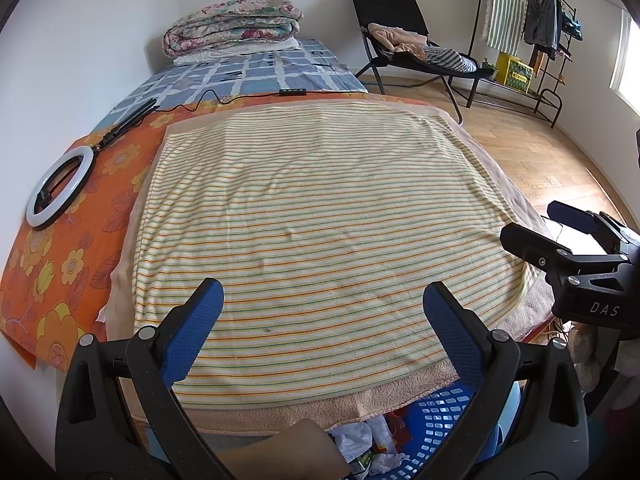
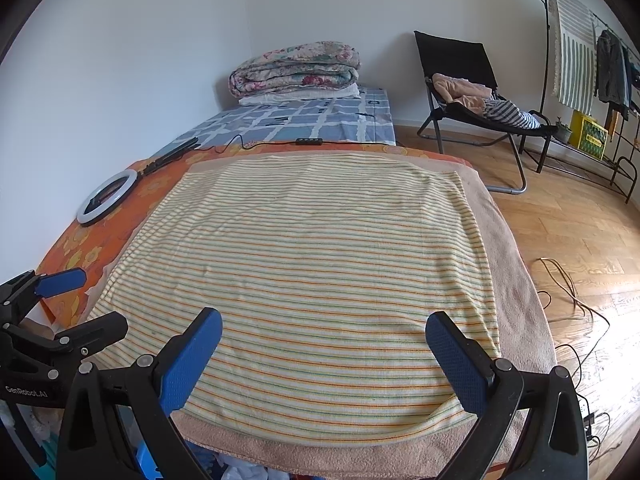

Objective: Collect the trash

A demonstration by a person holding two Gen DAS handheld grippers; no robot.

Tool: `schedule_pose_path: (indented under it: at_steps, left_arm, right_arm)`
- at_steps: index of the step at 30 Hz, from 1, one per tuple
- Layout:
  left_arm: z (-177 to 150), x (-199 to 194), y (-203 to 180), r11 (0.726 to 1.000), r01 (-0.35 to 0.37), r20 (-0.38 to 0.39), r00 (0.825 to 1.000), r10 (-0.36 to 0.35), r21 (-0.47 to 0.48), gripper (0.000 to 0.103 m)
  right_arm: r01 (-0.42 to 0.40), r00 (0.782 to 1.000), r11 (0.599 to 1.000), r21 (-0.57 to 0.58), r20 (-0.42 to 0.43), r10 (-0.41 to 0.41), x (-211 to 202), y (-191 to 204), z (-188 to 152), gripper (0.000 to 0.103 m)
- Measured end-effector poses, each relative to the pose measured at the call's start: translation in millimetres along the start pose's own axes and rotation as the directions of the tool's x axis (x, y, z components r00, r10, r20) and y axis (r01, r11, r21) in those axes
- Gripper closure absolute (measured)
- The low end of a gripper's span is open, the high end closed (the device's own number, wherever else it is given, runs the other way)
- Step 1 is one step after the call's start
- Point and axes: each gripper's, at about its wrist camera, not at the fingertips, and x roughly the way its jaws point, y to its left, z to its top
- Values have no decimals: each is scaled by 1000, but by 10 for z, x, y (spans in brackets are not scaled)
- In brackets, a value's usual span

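A blue plastic basket (image 1: 440,420) stands below the bed's near edge and holds crumpled white wrappers and other trash (image 1: 356,440). Only a sliver of the basket (image 2: 144,460) and some white trash (image 2: 244,472) show in the right wrist view. My left gripper (image 1: 324,300) is open over the striped towel (image 1: 320,220), above the basket, with nothing between its blue pads. My right gripper (image 2: 324,322) is open too, over the same towel (image 2: 320,260), holding nothing. Each gripper shows in the other's view: the right gripper (image 1: 532,222), the left gripper (image 2: 96,300). A person's hand (image 1: 280,452) lies beneath the left gripper.
A ring light (image 1: 60,188) with its cable lies on the orange sheet at the left. A folded quilt (image 1: 236,24) sits at the bed's far end. A folding chair with clothes (image 2: 472,92), a clothes rack (image 1: 536,40) and loose floor cables (image 2: 572,292) are on the right.
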Motion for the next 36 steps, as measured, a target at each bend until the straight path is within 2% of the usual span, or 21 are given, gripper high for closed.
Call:
schedule_pose_path:
  at_steps: [36]
  left_arm:
    - [-7,12,-14,1000,-4,-1,1000,4,5,1]
  right_arm:
    - [-1,1000,1000,-1,-5,1,23,-10,-10,0]
